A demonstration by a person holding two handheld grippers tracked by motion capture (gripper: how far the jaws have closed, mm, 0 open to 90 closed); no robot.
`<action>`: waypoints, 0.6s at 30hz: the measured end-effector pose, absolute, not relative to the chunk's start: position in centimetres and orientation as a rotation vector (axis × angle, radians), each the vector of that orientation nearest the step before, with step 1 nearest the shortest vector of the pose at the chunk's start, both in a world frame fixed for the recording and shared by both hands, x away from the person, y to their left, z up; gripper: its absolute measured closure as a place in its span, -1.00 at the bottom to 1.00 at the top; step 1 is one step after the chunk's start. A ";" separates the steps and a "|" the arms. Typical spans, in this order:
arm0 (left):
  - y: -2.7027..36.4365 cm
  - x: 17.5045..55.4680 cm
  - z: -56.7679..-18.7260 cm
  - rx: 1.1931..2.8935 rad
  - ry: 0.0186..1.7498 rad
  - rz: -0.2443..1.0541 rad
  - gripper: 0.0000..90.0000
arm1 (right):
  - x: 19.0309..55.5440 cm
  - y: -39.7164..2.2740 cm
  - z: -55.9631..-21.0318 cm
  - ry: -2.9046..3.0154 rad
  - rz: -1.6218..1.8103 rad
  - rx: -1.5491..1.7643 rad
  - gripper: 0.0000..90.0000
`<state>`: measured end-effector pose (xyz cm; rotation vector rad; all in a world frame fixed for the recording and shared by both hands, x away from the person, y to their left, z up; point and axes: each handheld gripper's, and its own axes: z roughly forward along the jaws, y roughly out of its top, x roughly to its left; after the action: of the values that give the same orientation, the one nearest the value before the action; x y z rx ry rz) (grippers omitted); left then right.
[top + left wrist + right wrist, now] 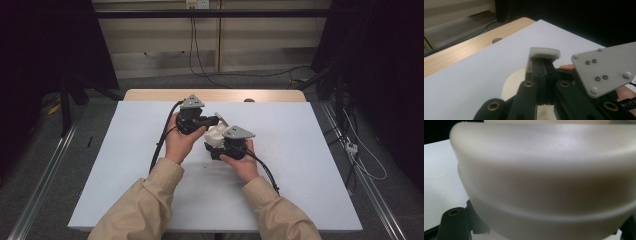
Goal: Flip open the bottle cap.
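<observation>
A cream rounded container (215,134) sits at the middle of the white tabletop (125,165), between both grippers. My left gripper (212,121) comes at it from the left, and its jaws are shut on a flat white tab (544,53) that rises from the container's cream rim (512,81). My right gripper (216,146), under its grey plate (238,132), is shut on the container from the near right. In the right gripper view the container's curved wall (544,170) sits very close, between the right gripper's (536,230) spread jaws. The grey plate (606,66) also appears in the left gripper view.
The white top lies on a wooden table whose far edge (150,94) has a round hole (249,100). Black cables (162,140) trail from both grippers over the table. Cables on the floor (250,75), metal rails (45,180) and dark curtains surround the table.
</observation>
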<state>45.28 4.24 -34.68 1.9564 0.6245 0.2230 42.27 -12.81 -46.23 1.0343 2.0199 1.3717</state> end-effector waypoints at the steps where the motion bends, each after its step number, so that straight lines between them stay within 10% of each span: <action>1: 4.2 45.3 -34.7 1.956 0.627 0.220 1.00 | 42.3 -12.8 -46.2 2.020 1.372 1.034 -0.59; 18: 3.3 45.8 -34.2 1.951 0.624 0.220 1.00 | 42.3 -12.8 -46.2 2.020 1.367 1.029 -0.59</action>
<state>45.82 3.29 -34.17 1.9510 0.6236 0.2199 42.28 -12.82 -46.24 1.0287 2.0196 1.3672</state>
